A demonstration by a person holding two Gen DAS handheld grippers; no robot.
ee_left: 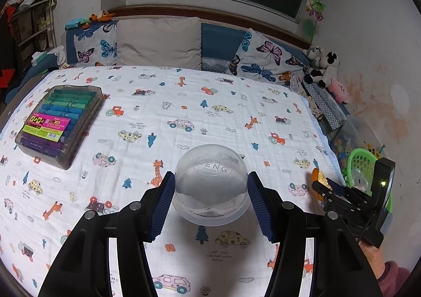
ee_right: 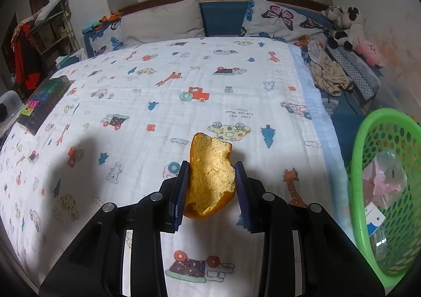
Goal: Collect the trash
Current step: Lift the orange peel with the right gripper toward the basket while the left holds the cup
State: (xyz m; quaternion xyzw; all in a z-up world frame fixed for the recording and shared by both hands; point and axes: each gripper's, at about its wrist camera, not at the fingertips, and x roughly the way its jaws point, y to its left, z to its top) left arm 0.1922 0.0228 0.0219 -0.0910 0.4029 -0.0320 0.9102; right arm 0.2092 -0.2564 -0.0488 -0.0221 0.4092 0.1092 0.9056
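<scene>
The left gripper [ee_left: 210,191] clamps a clear plastic cup [ee_left: 210,184]; the right gripper [ee_right: 211,186] clamps orange peel [ee_right: 210,178], with a green basket [ee_right: 363,160] to its right.

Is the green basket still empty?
No: through the green basket mesh the right wrist view shows pink crumpled paper and a clear plastic piece already inside.

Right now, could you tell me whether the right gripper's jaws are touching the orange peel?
Touching. In the right wrist view the right gripper has both blue jaws pressed against the sides of the orange peel, holding it above the bedsheet.
</scene>
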